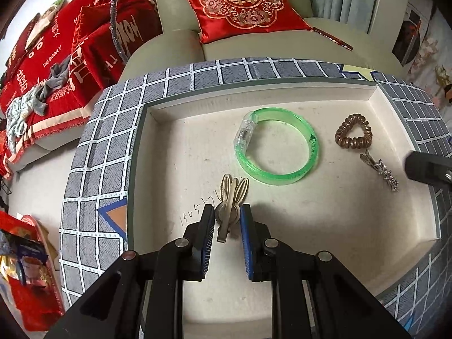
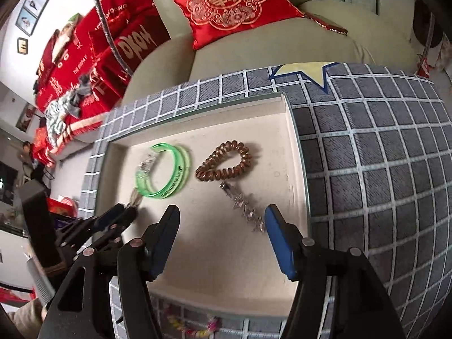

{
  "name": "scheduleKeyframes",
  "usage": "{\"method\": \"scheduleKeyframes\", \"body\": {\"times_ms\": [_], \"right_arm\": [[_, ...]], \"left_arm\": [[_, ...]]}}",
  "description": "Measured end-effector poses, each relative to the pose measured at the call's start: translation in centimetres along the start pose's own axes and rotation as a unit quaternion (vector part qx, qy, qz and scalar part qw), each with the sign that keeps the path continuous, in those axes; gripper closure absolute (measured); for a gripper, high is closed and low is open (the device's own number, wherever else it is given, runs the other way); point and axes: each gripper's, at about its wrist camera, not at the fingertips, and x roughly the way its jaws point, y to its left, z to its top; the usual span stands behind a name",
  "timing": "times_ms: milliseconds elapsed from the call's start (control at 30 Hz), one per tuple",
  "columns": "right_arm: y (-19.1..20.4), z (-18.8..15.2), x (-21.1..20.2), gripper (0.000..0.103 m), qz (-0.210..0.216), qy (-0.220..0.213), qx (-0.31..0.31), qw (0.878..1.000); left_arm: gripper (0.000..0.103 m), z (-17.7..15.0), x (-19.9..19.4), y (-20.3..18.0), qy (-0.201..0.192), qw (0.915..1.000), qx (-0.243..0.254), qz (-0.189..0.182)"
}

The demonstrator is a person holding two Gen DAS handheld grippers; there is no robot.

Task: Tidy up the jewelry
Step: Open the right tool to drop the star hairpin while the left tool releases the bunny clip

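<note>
A shallow white tray (image 1: 175,141) sits on a grey grid cloth. In it lie a green bangle (image 1: 278,147), a brown spiral hair tie (image 1: 353,131) and a sparkly silver hair clip (image 1: 381,171). My left gripper (image 1: 227,220) is shut on a cream bunny-ear hair clip (image 1: 233,195) low over the tray floor. My right gripper (image 2: 221,220) is open and empty above the tray, its right finger beside the silver clip (image 2: 244,209). The bangle (image 2: 166,173), the hair tie (image 2: 224,163) and the left gripper (image 2: 124,216) also show in the right wrist view.
The grey grid cloth (image 2: 381,169) covers the table around the tray (image 2: 293,147). A beige sofa (image 1: 254,48) with a red cushion (image 1: 243,2) stands behind. Red bedding (image 1: 56,65) lies at the left. A beaded strand (image 2: 192,326) lies at the tray's near edge.
</note>
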Motion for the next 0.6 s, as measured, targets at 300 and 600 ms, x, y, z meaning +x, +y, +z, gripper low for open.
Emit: {"method": "scheduleKeyframes", "body": {"times_ms": [300,600], "right_arm": [[-0.3,-3.1,-2.6,0.037,0.018,0.001,0.025,1.0],[-0.8,-5.6,-4.0,0.037,0.019,0.007,0.044,0.999]], "left_arm": [[0.069,0.2,-0.4,0.3,-0.011,0.9999,-0.004,-0.001],[0.0,0.3,-2.5,0.7,-0.054,0.9984,-0.013,0.003]]}}
